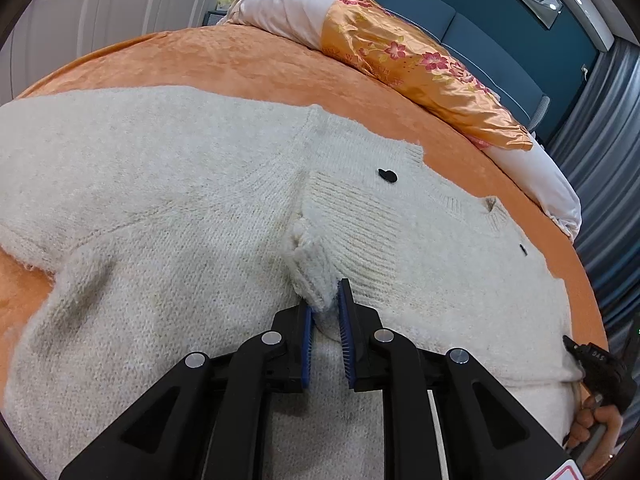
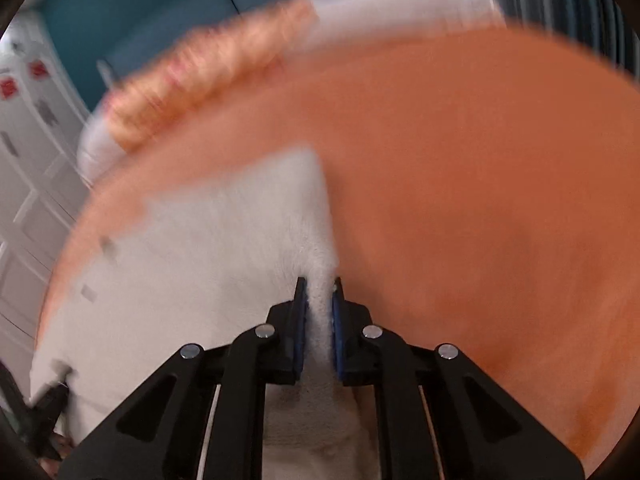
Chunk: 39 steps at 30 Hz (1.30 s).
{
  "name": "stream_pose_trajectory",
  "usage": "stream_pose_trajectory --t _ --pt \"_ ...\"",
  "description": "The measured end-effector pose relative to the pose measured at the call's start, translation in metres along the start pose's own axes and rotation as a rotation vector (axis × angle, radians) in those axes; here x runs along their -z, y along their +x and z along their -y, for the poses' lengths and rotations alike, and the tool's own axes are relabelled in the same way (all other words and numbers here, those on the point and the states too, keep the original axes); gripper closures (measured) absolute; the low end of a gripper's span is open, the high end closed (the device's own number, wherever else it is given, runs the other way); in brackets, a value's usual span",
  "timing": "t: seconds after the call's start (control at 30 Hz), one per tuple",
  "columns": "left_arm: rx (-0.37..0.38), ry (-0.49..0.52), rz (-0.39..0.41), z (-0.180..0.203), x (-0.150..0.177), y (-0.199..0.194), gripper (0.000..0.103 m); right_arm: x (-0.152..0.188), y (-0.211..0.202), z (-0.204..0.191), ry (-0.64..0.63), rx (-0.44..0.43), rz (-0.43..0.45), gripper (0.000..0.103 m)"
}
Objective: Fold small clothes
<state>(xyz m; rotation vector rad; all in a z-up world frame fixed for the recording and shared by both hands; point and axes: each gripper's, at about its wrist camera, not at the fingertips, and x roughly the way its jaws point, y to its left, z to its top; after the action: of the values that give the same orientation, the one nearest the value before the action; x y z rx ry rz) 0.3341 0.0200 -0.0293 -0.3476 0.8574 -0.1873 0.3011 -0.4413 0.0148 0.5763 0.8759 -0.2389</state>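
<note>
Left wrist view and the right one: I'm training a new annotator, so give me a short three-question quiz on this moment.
1. True or false: the left gripper pinches a cuff of the sweater.
2. What does the sweater lie on? A) a wooden table B) an orange blanket C) a tiled floor
3. Fill in: the right gripper is shut on the sweater's ____.

Key: 1 true. 2 B, the blanket. 3 edge; that view is blurred, but white knit shows between the fingers.
</note>
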Motion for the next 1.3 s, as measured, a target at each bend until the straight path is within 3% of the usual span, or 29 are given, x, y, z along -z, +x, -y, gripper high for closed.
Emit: stream_pose_trajectory --t 0.07,0.13,0.2,0.27,0.37,0.4,0.47,0.57,0.63,0.7,0.83,0.97,1.03,1.1,1.2,1.3 --pt "0.000 -0.002 -0.002 0.000 0.001 0.000 0.088 -0.012 -0.017 -0.015 -0.005 0.036 0.008 0.091" --pt "0.000 -0.002 -0.001 0.000 0.000 0.000 0.088 -0.011 -0.043 -0.030 -0.033 0.059 0.090 0.091" --pt "0.001 -0.002 0.000 0.000 0.000 0.000 0.087 0.001 -0.074 -0.051 -0.093 0.019 0.180 0.089" --pt "0.001 -0.003 -0.001 0.000 0.000 0.000 0.087 0.020 -0.078 -0.071 -0.188 -0.008 0.146 0.089" --pt "-0.001 -0.001 -0.002 0.000 0.000 0.000 0.087 0.057 -0.035 -0.069 -0.308 0.126 0.008 0.095" --pt "-0.001 0.000 -0.001 0.000 0.001 0.001 0.087 0.062 -0.024 -0.057 -0.276 0.110 -0.018 0.096" --pt "0.002 -0.003 -0.001 0.000 0.000 0.000 0.087 0.056 -0.029 -0.047 -0.204 0.051 0.000 0.098" --pt "0.019 -0.031 -0.005 -0.004 -0.001 -0.003 0.087 0.064 -0.027 -0.052 -0.250 0.091 0.025 0.098" --pt "0.046 -0.084 -0.024 -0.012 -0.003 -0.014 0.082 0.068 -0.029 -0.056 -0.276 0.120 0.028 0.098" --pt "0.027 -0.116 -0.011 -0.025 -0.004 -0.035 0.077 0.067 -0.030 -0.056 -0.281 0.124 0.031 0.098" --pt "-0.097 -0.219 0.101 -0.094 -0.012 -0.104 0.052 0.065 -0.029 -0.052 -0.264 0.103 0.035 0.098" --pt "-0.295 -0.335 0.170 -0.190 -0.034 -0.154 0.046 0.066 -0.029 -0.053 -0.262 0.101 0.037 0.098" --pt "-0.357 -0.415 0.180 -0.234 -0.046 -0.165 0.046 0.066 -0.031 -0.054 -0.264 0.104 0.039 0.097" --pt "-0.379 -0.533 0.183 -0.284 -0.060 -0.170 0.046 0.066 -0.031 -0.053 -0.262 0.103 0.039 0.097" --pt "-0.340 -0.705 0.166 -0.336 -0.076 -0.161 0.047 0.066 -0.031 -0.055 -0.265 0.108 0.040 0.097" --pt "-0.290 -0.774 0.177 -0.357 -0.088 -0.146 0.047 0.068 -0.032 -0.056 -0.275 0.121 0.045 0.097"
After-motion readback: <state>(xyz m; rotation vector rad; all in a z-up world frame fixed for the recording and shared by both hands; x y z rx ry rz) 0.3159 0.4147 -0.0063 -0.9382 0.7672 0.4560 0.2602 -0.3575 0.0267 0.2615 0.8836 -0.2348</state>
